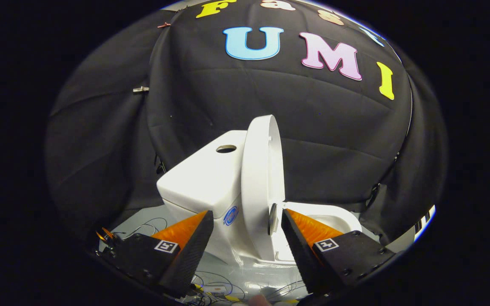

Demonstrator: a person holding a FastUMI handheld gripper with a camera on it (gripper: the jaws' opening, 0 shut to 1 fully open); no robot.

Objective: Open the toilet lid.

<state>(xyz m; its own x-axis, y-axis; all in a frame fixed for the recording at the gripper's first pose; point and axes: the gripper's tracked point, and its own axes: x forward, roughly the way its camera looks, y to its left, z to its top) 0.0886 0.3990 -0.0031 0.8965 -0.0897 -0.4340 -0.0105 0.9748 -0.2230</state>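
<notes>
Now we see lid [262,178] upright at 12 o'clock | gripper [247,229] spread, empty | stiff, slick plastic, hinged: push at rim.

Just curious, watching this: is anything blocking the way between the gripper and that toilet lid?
Nothing visible. The gripper is open, and the toilet lid stands raised upright just ahead, in line with the gap between its fingers, beside the tank.

Dim booth, light from above and front. White toilet [211,182] bright, near blown out on the tank top; soft glare on raised lid [257,182]. Cloth wall [313,127] dull, creases bowed by fisheye. Focus sharp centrally, softer at the rim.
</notes>
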